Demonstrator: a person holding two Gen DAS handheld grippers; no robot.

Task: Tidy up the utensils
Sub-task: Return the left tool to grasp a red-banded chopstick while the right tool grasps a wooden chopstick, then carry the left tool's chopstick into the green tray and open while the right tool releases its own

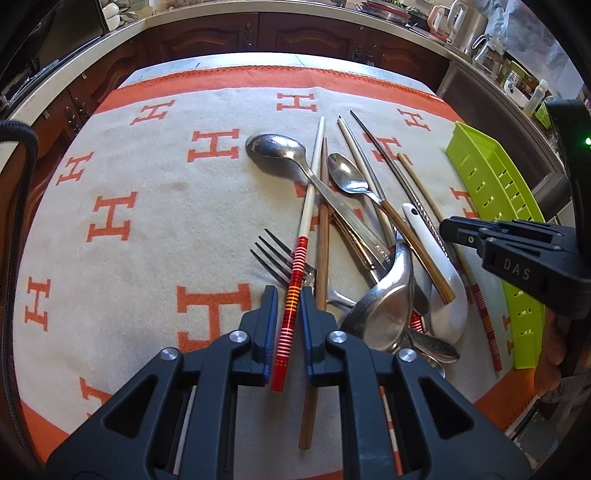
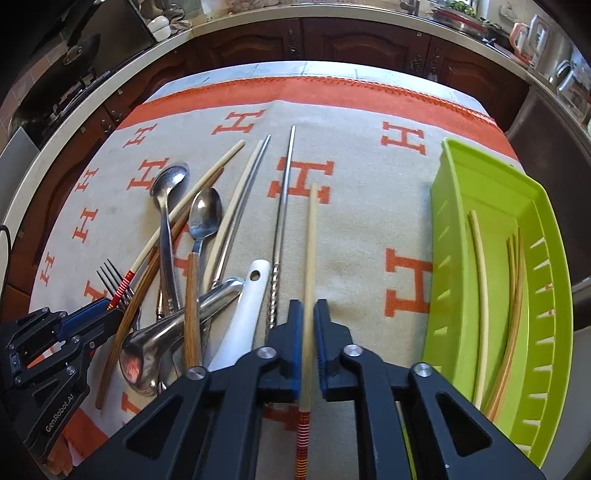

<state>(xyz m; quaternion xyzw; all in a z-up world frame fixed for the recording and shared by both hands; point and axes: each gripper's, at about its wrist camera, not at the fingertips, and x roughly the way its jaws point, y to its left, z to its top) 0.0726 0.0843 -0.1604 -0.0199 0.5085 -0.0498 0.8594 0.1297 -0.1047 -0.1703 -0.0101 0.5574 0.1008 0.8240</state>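
Clamping one red-banded chopstick [image 1: 295, 291] in my left tongs [image 1: 289, 295] and its twin [image 2: 309, 258] in my right tongs [image 2: 307, 310], both above the cloth [image 1: 147, 177], I should lift each level, clear the pile, then lay them lengthwise in the green tray [image 2: 461, 206].

Home kitchen, wooden cabinets [image 1: 207, 35], counter [image 2: 258, 13], kettles [image 1: 467, 26]

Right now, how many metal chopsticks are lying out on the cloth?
2. One metal chopstick slants down into the utensil pile. The other, with a twisted handle, lies straighter, just right of the white spoon. The pile may hide more.
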